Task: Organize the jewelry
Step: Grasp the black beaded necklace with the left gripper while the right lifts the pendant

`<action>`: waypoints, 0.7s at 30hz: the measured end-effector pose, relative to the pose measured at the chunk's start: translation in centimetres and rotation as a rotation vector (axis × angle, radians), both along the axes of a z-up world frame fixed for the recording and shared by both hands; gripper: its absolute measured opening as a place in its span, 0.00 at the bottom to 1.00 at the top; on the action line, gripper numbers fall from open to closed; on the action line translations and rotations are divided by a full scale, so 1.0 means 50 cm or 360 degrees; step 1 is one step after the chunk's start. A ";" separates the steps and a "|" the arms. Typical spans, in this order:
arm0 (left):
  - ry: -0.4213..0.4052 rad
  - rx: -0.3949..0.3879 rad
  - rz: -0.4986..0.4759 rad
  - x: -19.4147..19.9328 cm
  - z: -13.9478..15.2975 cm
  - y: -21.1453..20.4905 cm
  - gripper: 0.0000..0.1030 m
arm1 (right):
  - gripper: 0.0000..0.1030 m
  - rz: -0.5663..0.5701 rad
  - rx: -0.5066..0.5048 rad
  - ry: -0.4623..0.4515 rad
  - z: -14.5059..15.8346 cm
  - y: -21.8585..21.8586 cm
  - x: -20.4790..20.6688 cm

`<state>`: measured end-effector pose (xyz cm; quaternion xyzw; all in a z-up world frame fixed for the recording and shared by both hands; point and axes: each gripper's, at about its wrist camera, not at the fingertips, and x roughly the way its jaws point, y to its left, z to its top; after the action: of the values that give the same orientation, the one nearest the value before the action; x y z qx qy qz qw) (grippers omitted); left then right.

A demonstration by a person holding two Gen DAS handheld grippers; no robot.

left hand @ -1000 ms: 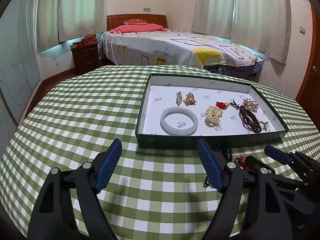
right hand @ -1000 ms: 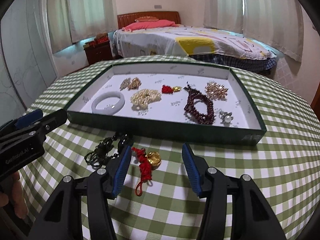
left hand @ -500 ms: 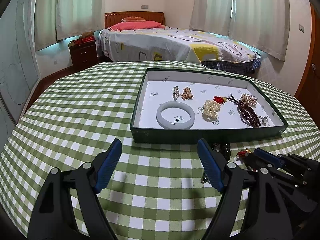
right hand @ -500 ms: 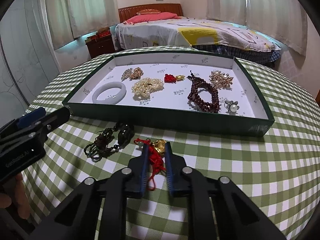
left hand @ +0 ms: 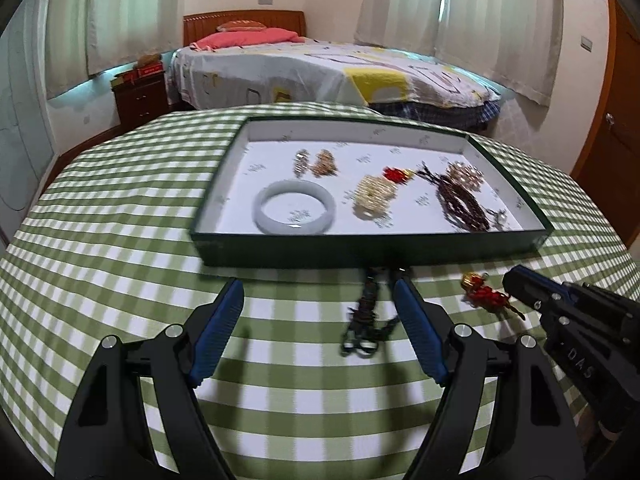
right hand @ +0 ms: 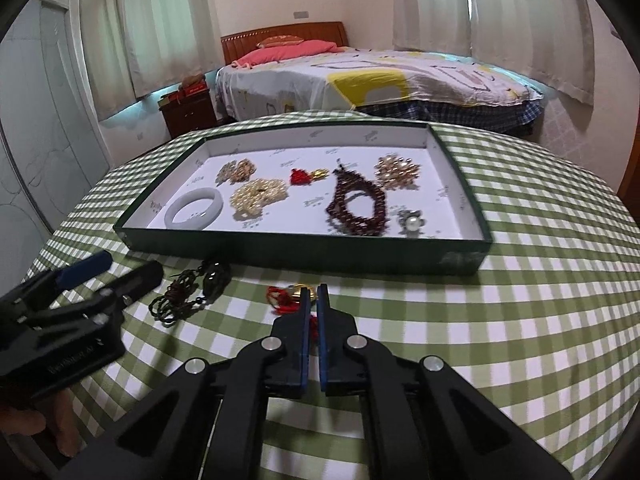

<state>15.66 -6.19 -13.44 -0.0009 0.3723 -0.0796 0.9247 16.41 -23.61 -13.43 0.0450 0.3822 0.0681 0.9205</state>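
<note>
A red-corded charm with a gold bead (right hand: pixel 285 297) lies on the checked cloth in front of the green tray (right hand: pixel 300 258), and my right gripper (right hand: pixel 314 294) is shut on it. The left wrist view shows the same charm (left hand: pixel 482 291) at the right gripper's (left hand: pixel 516 280) tip. A dark cord necklace (left hand: pixel 366 320) lies on the cloth between the fingers of my left gripper (left hand: pixel 318 292), close to its right finger, untouched. That gripper is open. The necklace (right hand: pixel 188 292) also appears beside the left gripper (right hand: pixel 116 272) in the right wrist view.
The tray (left hand: pixel 360 250) holds a white bangle (left hand: pixel 295 212), a pearl bunch (left hand: pixel 376 196), a dark red bead bracelet (right hand: pixel 356 204), a gold brooch (right hand: pixel 397 170) and other small pieces. The round table drops off all around. A bed stands behind.
My right gripper closed on the red charm and has shifted slightly with it. My left gripper moved right and forward, so the dark necklace now lies between its fingers.
</note>
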 end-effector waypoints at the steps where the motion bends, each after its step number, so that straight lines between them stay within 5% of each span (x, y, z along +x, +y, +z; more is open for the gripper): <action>1: 0.0016 0.0002 -0.0012 0.003 -0.004 -0.008 0.74 | 0.04 -0.0010 0.0004 -0.0007 0.001 -0.006 -0.002; 9: 0.0113 -0.0012 -0.0027 0.023 -0.024 -0.036 0.74 | 0.07 0.0023 0.0063 0.0048 -0.011 -0.026 0.003; 10: 0.0113 -0.0016 -0.0023 0.022 -0.023 -0.036 0.74 | 0.12 0.0039 0.0068 0.0055 -0.013 -0.023 0.005; 12: 0.0110 -0.0022 -0.0014 0.018 -0.021 -0.031 0.73 | 0.41 0.0066 0.0065 0.0065 -0.015 -0.012 0.009; 13: 0.0108 -0.0021 -0.0010 0.016 -0.018 -0.026 0.74 | 0.45 0.0069 0.0066 0.0058 -0.014 -0.007 0.010; 21: 0.0127 -0.0047 0.0051 0.018 -0.019 0.009 0.73 | 0.46 0.0149 -0.0023 0.0130 -0.022 0.034 0.037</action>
<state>16.57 -5.74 -14.38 -0.0236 0.4077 -0.0701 0.9101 18.25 -21.93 -14.52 0.0231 0.4216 0.1065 0.9002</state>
